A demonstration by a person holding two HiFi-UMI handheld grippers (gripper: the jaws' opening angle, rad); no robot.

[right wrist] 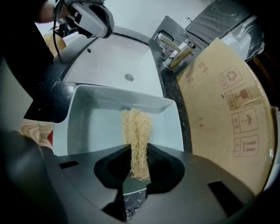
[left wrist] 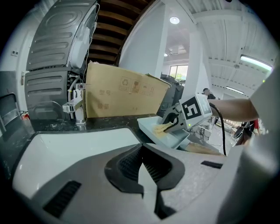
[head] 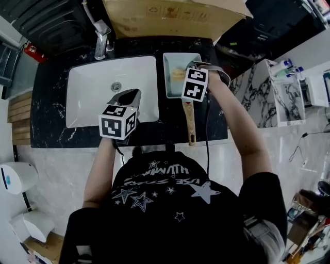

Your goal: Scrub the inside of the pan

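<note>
The pan (head: pixel 170 77) is pale blue-grey and square, with a wooden handle (head: pixel 190 124). It sits on the black counter just right of the sink. My right gripper (head: pixel 187 70) reaches over the pan and is shut on a tan loofah scrubber (right wrist: pixel 137 135), whose free end hangs over the pan floor (right wrist: pixel 96 127). The left gripper view shows the same scrubber (left wrist: pixel 161 128) inside the tilted pan (left wrist: pixel 151 127). My left gripper (head: pixel 133 95) hovers over the sink's front right part, apart from the pan, jaws shut with nothing between them (left wrist: pixel 141 162).
A white rectangular sink (head: pixel 93 87) with a drain (head: pixel 116 86) fills the counter's left half. A chrome faucet (head: pixel 102 38) stands behind it. A cardboard box (head: pixel 170 15) rests along the back. The counter's front edge (head: pixel 129 144) runs below both grippers.
</note>
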